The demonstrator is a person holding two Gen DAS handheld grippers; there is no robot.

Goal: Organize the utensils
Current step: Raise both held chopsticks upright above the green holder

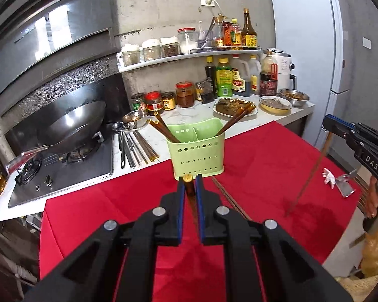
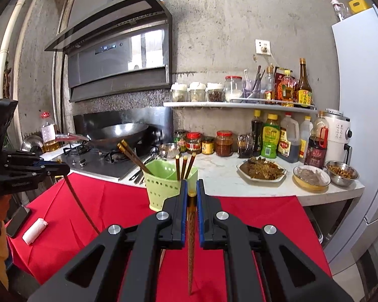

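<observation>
The left hand-held gripper [image 1: 189, 180] was clamped on one brown chopstick [image 1: 190, 196], with the blue pads pressing its upper part. The lower end of this chopstick went down behind the black gripper body and was cut off from the left wrist view. The right hand-held gripper [image 2: 192, 185] was also closed on a chopstick [image 2: 191, 239], a dark patterned one with a golden band near the top; its thin tip hung down between the black arms, above the red cloth [image 2: 252, 216].

The green utensil holder [image 1: 197, 148] stood on the red cloth near the edge of the white table [image 1: 189, 115], just in front of both grippers. It had two compartments. In the left wrist view, chopsticks leaned out of it to the left and to the right, but their lower parts were hidden inside the walls with holes. In the right wrist view, three golden-tipped chopsticks stood in the right compartment.

More spoons and chopsticks [image 1: 136, 148] lay on the table beside the stove [image 1: 63, 171]; their number was hard to count. A wok [image 1: 73, 125] sat on the stove. One more chopstick lay flat on the cloth, partly covered by the left gripper.
</observation>
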